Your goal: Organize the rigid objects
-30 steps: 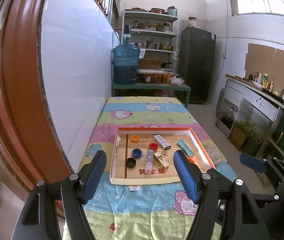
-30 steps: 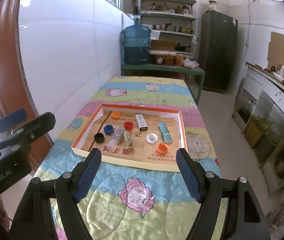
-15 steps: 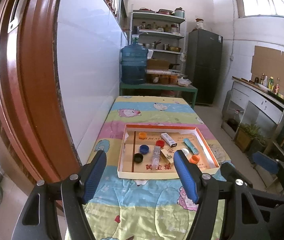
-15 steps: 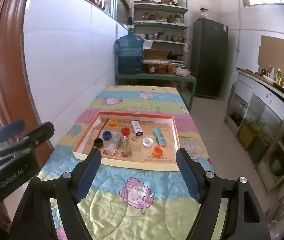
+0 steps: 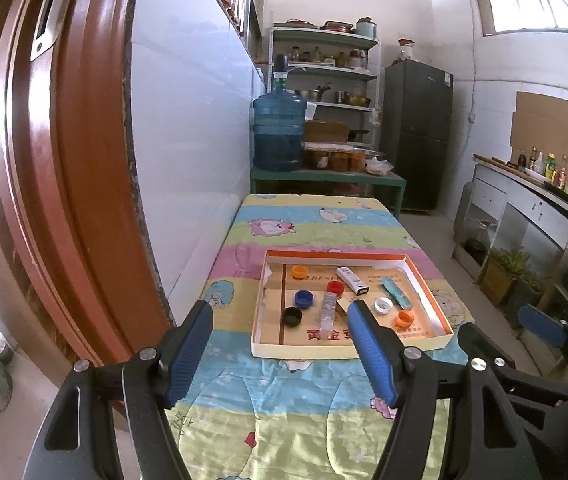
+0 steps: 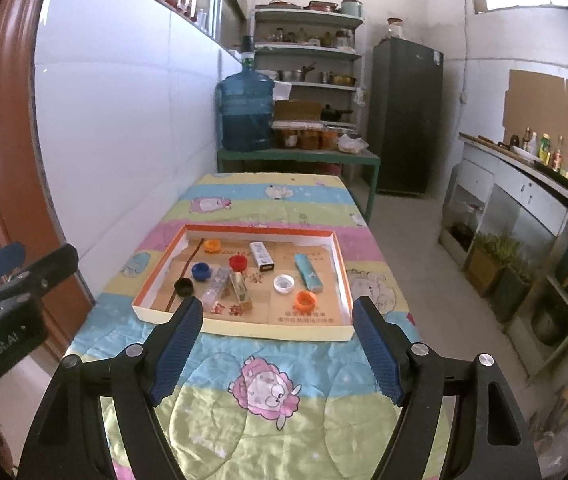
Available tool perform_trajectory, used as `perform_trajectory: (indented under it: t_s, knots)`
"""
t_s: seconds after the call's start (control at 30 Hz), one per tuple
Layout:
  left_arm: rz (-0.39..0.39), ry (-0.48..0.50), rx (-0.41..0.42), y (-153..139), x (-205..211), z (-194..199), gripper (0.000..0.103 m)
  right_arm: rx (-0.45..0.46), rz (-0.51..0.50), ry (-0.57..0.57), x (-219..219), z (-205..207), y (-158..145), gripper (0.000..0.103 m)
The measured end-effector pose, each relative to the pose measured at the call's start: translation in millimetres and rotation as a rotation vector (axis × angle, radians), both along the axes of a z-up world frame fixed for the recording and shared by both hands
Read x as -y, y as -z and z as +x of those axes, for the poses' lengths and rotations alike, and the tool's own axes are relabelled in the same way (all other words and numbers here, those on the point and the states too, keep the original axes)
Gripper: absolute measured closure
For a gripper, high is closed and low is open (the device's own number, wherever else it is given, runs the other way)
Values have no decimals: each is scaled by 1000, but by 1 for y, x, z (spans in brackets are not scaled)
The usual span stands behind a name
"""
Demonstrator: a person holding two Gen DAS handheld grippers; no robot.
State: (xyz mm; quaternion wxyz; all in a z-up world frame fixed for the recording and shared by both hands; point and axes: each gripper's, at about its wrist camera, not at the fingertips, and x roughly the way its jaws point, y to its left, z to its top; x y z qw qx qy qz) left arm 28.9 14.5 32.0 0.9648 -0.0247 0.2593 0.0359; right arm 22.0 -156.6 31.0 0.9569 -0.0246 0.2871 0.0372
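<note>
Both grippers are held above the near end of the quilt-covered table point(image 6: 284, 200), level and pointed forward at the shallow cardboard tray point(image 6: 244, 330). The left gripper point(image 5: 280, 322) has its jaws spread wide and empty; the right gripper point(image 6: 278, 318) likewise (blue pads apart, nothing between them). The left gripper's body carries the lettering "GenRobot.AI".

Inside the tray lie bottle caps, a clear tube point(image 6: 215, 285), a white box point(image 6: 262, 256) and a teal box point(image 6: 308, 273). The tray floor bears large red Chinese characters, partly hidden.
</note>
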Motion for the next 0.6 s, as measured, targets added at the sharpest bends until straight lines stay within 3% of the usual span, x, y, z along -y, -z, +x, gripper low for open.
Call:
perform_trajectory:
  t_s: [0.6]
  knots:
    - [8,-5,-22,10,-3,7,33,13,-12,6,0,2,4,25]
